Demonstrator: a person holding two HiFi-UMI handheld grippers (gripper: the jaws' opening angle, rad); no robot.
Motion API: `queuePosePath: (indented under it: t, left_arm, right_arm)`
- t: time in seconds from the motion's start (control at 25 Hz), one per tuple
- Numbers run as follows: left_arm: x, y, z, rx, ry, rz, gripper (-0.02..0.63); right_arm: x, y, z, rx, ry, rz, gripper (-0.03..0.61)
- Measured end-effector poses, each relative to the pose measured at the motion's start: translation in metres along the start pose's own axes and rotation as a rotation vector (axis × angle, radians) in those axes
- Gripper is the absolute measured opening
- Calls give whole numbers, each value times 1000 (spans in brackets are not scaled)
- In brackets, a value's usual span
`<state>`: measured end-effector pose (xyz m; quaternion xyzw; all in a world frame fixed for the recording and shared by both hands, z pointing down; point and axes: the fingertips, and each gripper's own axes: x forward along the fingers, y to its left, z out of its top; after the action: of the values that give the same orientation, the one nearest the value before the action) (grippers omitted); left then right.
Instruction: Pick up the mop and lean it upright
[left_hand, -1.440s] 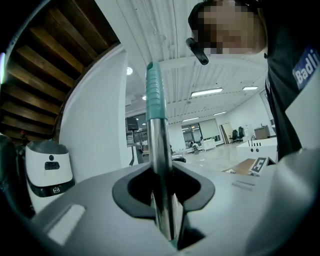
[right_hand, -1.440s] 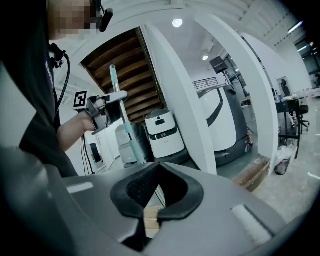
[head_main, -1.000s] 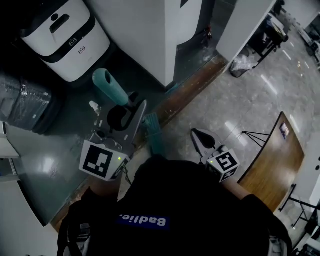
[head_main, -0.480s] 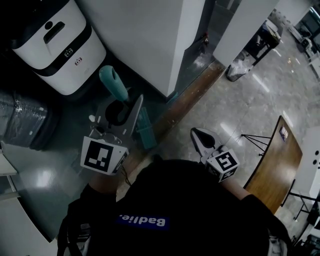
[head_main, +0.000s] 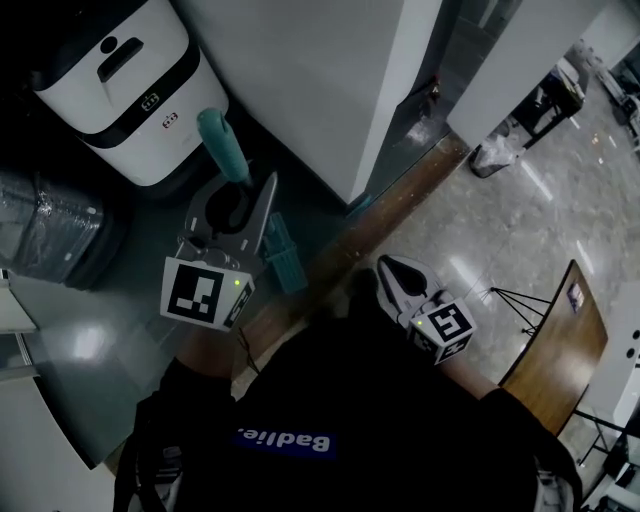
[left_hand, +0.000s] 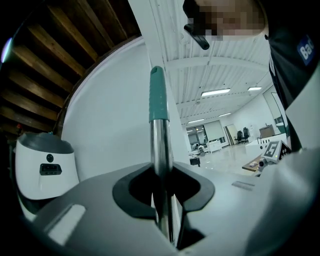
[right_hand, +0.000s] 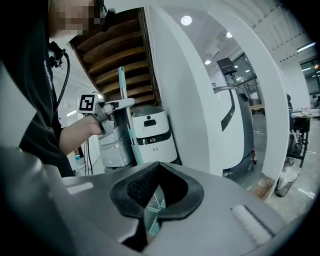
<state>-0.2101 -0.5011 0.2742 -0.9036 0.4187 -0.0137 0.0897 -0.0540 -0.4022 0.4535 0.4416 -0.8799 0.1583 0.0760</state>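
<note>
One mop (head_main: 225, 150) (left gripper (left_hand: 162, 186) still clamped) seemingly nearer the white machine (head_main: 120, 90).

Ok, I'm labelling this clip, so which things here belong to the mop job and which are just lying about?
Job in hand:
mop, its pole clamped in the left gripper
right gripper, empty
white wall, probably the leaning spot

Lying about:
white machine
plastic-wrapped bundle
wooden table
</note>
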Motion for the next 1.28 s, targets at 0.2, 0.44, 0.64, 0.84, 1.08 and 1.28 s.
queuePosePath:
  t: [0.2,0.44,0.64,0.84,1.08,1.28]
  left_arm:
    - [24,13,-8,5,30,55,95]
    - [61,22,-16,-1,79,112,97]
    - [95,30,-24,-4,114,161,97]
    - [134,37,-40,-15,160,203,97]
    - [175,46,-62,-28,219,233,97]
    - [203,50,-81,-32,259,241,97]
  right_arm:
    - [30,-26,17,-11,-2,78,5]
    - [58,-75,39,-19,2,137,5]
    - [79,-113,48,-25,22,182,5]
    - [91,-148,54,-5,35,211,5]
    - [103,-173,57,2,42,248,5]
    - [104,-197,59,17,45,239,5]
